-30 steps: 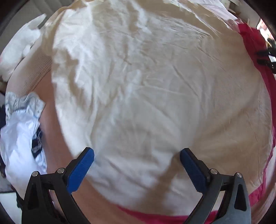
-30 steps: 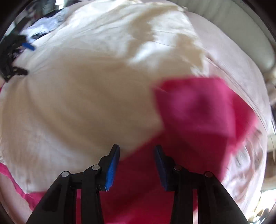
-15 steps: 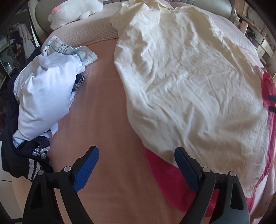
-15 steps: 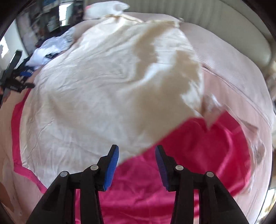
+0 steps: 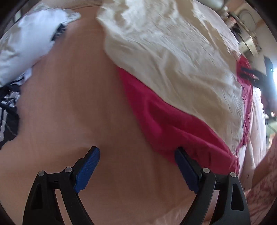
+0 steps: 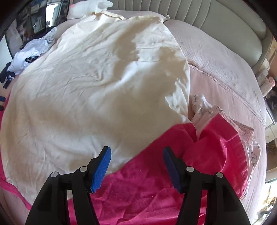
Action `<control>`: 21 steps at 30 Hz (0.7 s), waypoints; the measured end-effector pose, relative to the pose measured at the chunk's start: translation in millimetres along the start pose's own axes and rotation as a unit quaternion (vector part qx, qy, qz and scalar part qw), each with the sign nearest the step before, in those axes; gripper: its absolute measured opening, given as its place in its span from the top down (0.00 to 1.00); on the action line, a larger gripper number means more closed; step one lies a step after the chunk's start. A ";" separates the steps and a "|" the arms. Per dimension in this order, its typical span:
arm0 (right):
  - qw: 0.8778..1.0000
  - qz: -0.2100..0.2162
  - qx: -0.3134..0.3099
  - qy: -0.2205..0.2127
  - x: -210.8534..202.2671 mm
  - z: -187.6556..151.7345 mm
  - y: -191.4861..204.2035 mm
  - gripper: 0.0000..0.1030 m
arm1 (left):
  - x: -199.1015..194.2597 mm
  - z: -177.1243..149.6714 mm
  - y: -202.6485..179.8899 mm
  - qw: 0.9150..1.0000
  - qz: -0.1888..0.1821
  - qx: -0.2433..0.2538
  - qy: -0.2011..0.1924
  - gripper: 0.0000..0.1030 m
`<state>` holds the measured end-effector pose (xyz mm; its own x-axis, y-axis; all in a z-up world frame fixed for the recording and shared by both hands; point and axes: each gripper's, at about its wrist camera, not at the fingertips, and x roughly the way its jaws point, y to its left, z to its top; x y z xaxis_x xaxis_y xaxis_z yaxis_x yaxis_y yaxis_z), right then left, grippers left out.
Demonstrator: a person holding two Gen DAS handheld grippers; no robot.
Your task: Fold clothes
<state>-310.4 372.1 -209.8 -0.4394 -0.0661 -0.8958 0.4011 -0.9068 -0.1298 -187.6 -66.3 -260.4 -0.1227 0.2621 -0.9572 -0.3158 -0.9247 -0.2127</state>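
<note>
A large cream garment [image 6: 90, 86] lies spread over a bright pink garment [image 6: 155, 187] on the bed. In the left wrist view the cream cloth [image 5: 173, 52] covers the pink cloth [image 5: 173, 124], whose near corner sticks out. My left gripper [image 5: 136, 155] is open just above the peach sheet, its right finger [image 5: 185, 171] beside the pink corner, nothing between the pads. My right gripper [image 6: 136, 155] is open above the line where cream meets pink, holding nothing.
A heap of white and navy clothes [image 5: 22, 52] sits left on the peach bed sheet [image 5: 77, 112]. A pale printed garment [image 6: 225, 117] lies beside the pink one. A padded headboard [image 6: 216, 22] runs along the back, with a white plush toy [image 6: 86, 8] near it.
The left gripper has swung left off the cream cloth and dropped close to the pink corner. The right gripper has drawn back and opened wider; its view has sharpened.
</note>
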 end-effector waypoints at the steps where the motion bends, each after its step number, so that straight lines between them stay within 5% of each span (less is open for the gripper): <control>1: 1.000 0.003 -0.010 -0.002 -0.5 4.2 7.1 0.41 | 3.3 1.2 -8.5 1.000 0.007 0.016 -0.002 0.14; 6: 0.996 0.071 -0.059 -0.008 3.2 19.7 62.0 0.41 | 12.2 12.8 -41.4 0.997 0.025 0.067 -0.023 0.18; 9: 0.991 0.103 -0.084 -0.023 5.6 27.3 85.8 0.41 | -0.4 30.6 -40.6 0.998 -0.016 0.038 -0.053 0.65; 13: 0.980 0.181 -0.083 -0.016 8.0 39.3 106.8 0.41 | 0.2 46.4 -51.9 0.998 -0.004 0.031 -0.047 0.85; 16: 0.957 0.264 -0.118 -0.027 -2.9 60.5 136.4 0.41 | -20.5 54.4 -51.0 0.997 -0.005 0.025 -0.077 0.90; 21: 0.924 0.286 -0.243 -0.067 -16.5 90.8 221.2 0.40 | -38.4 59.8 -41.3 0.994 0.048 0.030 -0.093 0.91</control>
<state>-287.5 134.9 -185.2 -0.1255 -0.5580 -0.8203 0.8986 -0.4144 0.1444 -226.2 -21.6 -203.1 -0.3240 0.2258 -0.9187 -0.3494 -0.9310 -0.1056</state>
